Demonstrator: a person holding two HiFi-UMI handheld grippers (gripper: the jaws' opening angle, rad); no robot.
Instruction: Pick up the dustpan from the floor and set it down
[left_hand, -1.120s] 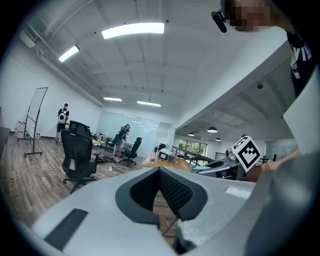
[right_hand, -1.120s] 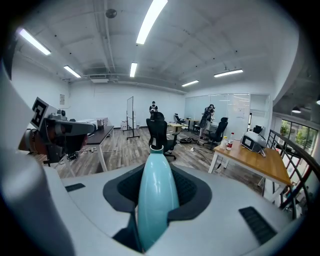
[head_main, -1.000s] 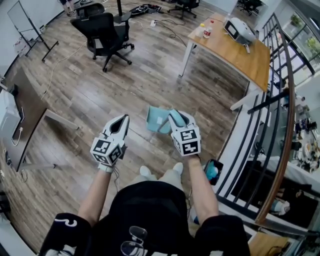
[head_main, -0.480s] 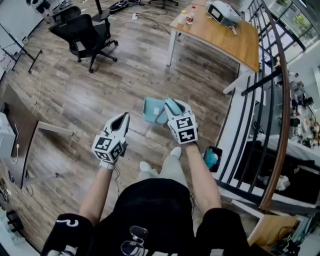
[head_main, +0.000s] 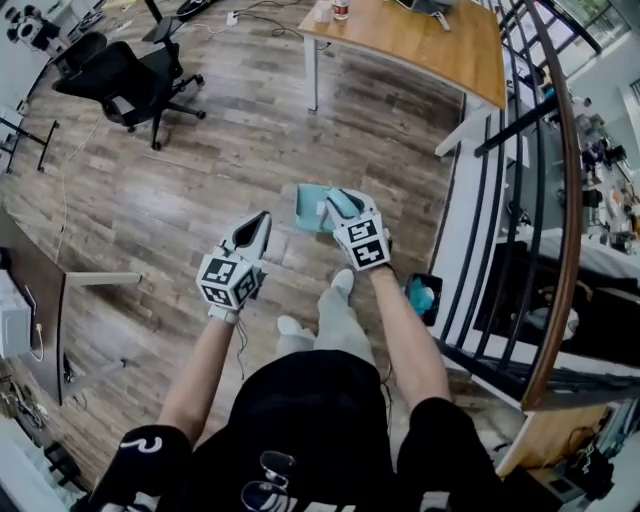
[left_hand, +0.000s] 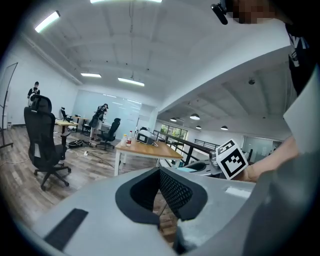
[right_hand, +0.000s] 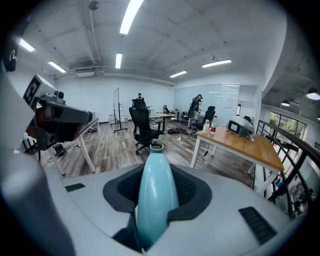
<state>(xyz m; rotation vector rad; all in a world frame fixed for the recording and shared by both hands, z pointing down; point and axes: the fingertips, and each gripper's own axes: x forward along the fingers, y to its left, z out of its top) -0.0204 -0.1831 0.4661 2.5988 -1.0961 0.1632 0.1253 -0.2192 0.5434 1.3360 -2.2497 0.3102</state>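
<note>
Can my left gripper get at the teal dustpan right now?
Probably yes. The empty left gripper hovers beside the teal plastic dustpan, with only wooden floor showing between them; the right gripper clamps only its handle.

Black T-shirt, pale trousers, white shoes, grey left tool, grey right tool
</note>
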